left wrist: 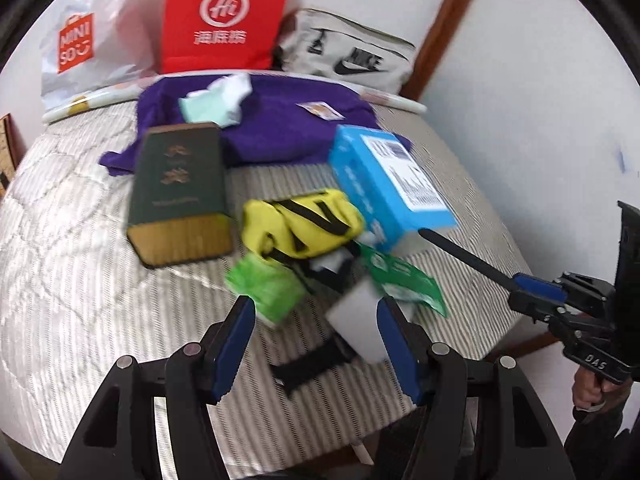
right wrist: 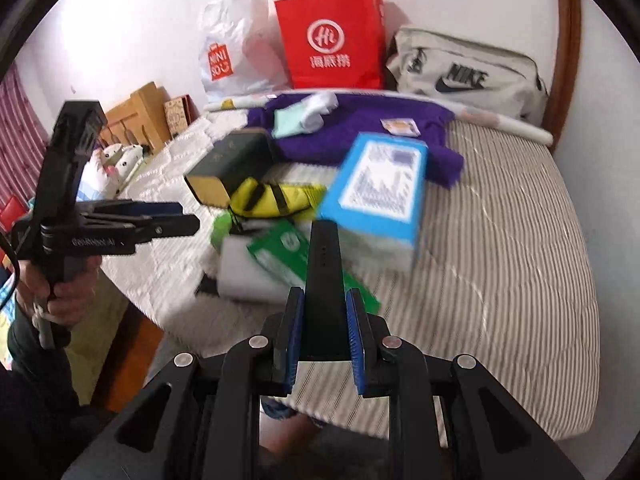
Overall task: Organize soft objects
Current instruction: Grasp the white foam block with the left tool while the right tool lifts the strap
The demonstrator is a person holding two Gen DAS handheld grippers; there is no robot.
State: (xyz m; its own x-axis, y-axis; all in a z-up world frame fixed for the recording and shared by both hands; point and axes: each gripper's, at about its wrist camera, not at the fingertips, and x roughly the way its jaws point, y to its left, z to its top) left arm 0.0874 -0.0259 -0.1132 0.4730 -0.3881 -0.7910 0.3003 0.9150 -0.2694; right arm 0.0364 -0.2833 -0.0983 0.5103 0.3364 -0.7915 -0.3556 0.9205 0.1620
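The right gripper (right wrist: 323, 334) clamps a black strap (right wrist: 324, 280) between its blue pads, the strap sticking out ahead over the near edge of the bed (right wrist: 500, 260). The left gripper (left wrist: 316, 344) stands half open with nothing between its pads, hovering over a white block (left wrist: 356, 312) and a black band (left wrist: 308, 368) lying on the striped cover. Just beyond lie a green packet (left wrist: 404, 280) and a green wad (left wrist: 268, 284), then a yellow cloth (left wrist: 300, 228) with black stripes. A dark green box (left wrist: 180, 192) lies left of the cloth and a blue box (left wrist: 384, 184) right of it, tilted. Farther off a purple towel (left wrist: 280, 120) is spread, with a pale sock (left wrist: 216, 104) on it. Against the far wall stand a white bag (left wrist: 80, 40), a red bag (left wrist: 228, 16) and a grey pouch (left wrist: 348, 52).
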